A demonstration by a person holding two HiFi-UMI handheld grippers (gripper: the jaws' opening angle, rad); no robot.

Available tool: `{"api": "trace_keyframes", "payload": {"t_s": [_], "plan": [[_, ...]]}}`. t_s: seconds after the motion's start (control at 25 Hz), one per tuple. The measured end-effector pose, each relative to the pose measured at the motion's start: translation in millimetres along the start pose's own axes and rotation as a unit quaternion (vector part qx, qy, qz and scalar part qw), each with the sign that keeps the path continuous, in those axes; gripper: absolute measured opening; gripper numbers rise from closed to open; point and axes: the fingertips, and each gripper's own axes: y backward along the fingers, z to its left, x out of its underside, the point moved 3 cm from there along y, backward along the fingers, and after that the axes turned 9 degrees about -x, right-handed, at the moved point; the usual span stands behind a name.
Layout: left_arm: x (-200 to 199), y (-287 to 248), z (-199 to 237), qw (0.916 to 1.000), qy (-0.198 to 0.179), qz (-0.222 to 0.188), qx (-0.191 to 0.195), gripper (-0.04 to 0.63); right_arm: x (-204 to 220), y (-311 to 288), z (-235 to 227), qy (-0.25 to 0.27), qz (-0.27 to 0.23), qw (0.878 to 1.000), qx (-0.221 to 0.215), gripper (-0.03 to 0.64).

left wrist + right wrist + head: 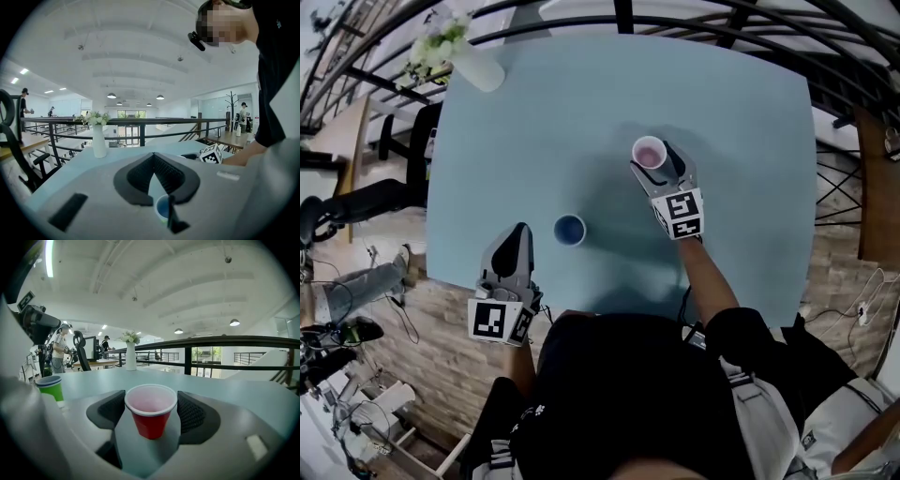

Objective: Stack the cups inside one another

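Right gripper view shows my right gripper (151, 401) with its jaws wide apart. The red cup (151, 420) stands upright between them on the table (234, 392), pads just beside its rim, and I see no squeeze on it. My left gripper (152, 157) is empty, jaws together. The green cup (49, 387) stands just off its right side, well to the left of my right gripper. Nothing is nested yet, so I judge that gripping, lifting and dropping one cup into the other all remain. Neither cup bears readable writing, and the marker cubes (682, 214) carry only black-and-white patterns.
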Motion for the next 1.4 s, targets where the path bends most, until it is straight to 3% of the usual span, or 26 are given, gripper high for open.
{"api": "trace_keyframes", "payload": {"t_s": [0.48, 0.64, 1.0, 1.4], "plan": [[-11, 6, 3, 0.9995, -0.007, -0.027, 0.016, -0.008, -25, 21, 17, 0.008, -0.016, 1.0, 0.014, 0.341], [-14, 3, -2, 0.9986, -0.021, -0.033, 0.036, -0.008, -39, 35, 22, 0.016, -0.023, 0.999, 0.027, 0.341], [-17, 6, -6, 0.9965, -0.011, -0.051, 0.066, -0.008, -54, 67, 40, 0.028, -0.022, 0.998, 0.054, 0.345], [-15, 20, 13, 0.9956, -0.007, -0.062, 0.07, -0.008, -64, 63, 98, 0.021, -0.031, 0.999, 0.026, 0.345]]}}
